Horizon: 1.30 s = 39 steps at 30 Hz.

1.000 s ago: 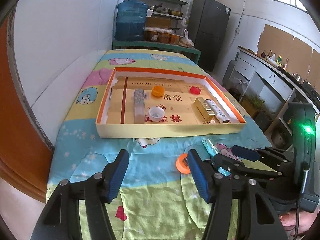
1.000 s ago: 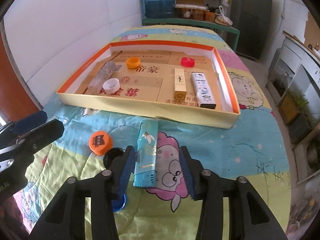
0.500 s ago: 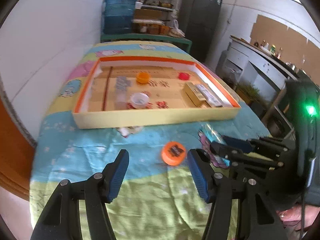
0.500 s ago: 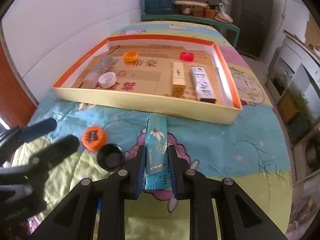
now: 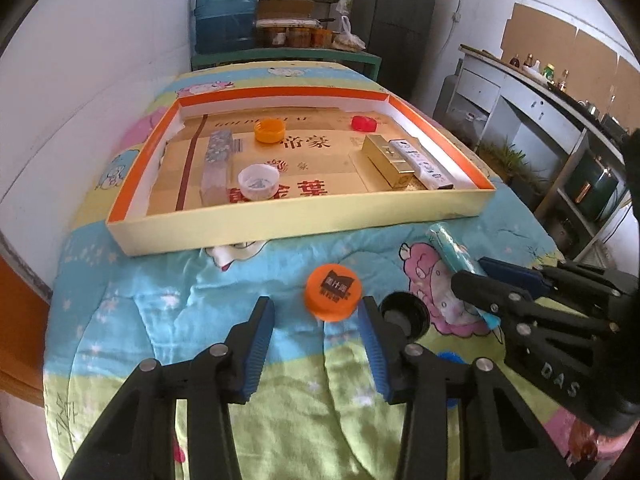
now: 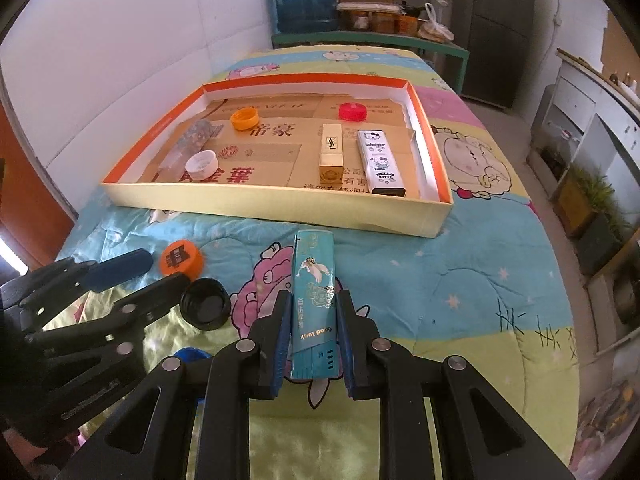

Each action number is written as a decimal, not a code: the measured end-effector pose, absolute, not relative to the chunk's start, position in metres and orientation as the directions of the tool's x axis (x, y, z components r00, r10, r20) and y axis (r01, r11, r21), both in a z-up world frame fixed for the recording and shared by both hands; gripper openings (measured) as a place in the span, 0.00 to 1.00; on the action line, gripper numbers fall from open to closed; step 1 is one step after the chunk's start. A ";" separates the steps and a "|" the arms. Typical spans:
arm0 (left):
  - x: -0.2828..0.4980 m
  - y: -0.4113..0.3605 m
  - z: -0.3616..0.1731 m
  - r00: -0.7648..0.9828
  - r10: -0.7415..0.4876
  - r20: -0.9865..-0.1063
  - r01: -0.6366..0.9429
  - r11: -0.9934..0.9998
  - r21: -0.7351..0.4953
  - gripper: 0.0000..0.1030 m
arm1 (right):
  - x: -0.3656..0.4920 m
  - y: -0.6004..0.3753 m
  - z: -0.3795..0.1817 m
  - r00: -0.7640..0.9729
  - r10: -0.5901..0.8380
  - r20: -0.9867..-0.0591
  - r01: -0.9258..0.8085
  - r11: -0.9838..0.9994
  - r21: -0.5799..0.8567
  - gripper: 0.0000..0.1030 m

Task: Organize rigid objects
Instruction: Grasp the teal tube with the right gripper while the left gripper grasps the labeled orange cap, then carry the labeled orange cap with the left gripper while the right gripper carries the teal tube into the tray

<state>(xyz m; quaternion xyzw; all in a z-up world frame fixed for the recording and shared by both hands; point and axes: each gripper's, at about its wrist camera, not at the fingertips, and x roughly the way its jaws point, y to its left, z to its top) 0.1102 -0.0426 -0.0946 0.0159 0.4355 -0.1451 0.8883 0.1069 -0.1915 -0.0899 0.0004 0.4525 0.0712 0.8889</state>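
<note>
My right gripper (image 6: 314, 320) is shut on a long teal box (image 6: 314, 300) that points toward the tray; the box also shows in the left wrist view (image 5: 454, 250). My left gripper (image 5: 316, 332) is open just behind an orange cap (image 5: 334, 292), which lies between its fingertips' line and the tray; the cap also shows in the right wrist view (image 6: 181, 260). A black cap (image 6: 205, 309) lies open side up beside it. The shallow orange-rimmed tray (image 6: 276, 210) holds an orange cap (image 6: 244, 118), a white cap (image 6: 201, 165), a red cap (image 6: 352, 111), a gold box (image 6: 331, 154), a white box (image 6: 380, 160) and a clear box (image 6: 188, 146).
A blue cap (image 6: 188, 354) lies near the front, partly hidden by the gripper. The patterned blanket (image 6: 460, 280) covers the table, whose right edge drops toward the floor. A white wall (image 5: 100, 60) runs along the left. A shelf with a water jug (image 5: 226, 16) stands at the far end.
My right gripper has closed on the teal box. My left gripper has moved in toward the orange cap and its fingers have narrowed, still open.
</note>
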 end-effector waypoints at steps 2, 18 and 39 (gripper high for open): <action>0.116 -0.046 -0.095 0.579 -0.234 -0.781 0.267 0.960 -0.090 0.43 | 0.107 -0.192 -0.090 0.582 0.126 -0.803 -0.123 0.990 0.067 0.22; 0.122 -0.048 -0.085 0.596 -0.262 -0.759 0.262 0.957 -0.124 0.30 | 0.112 -0.191 -0.083 0.589 0.152 -0.794 -0.142 0.986 0.083 0.22; 0.138 0.010 -0.015 0.665 -0.350 -0.660 0.184 0.933 -0.309 0.30 | 0.128 -0.168 -0.025 0.660 0.188 -0.728 -0.197 0.978 0.074 0.22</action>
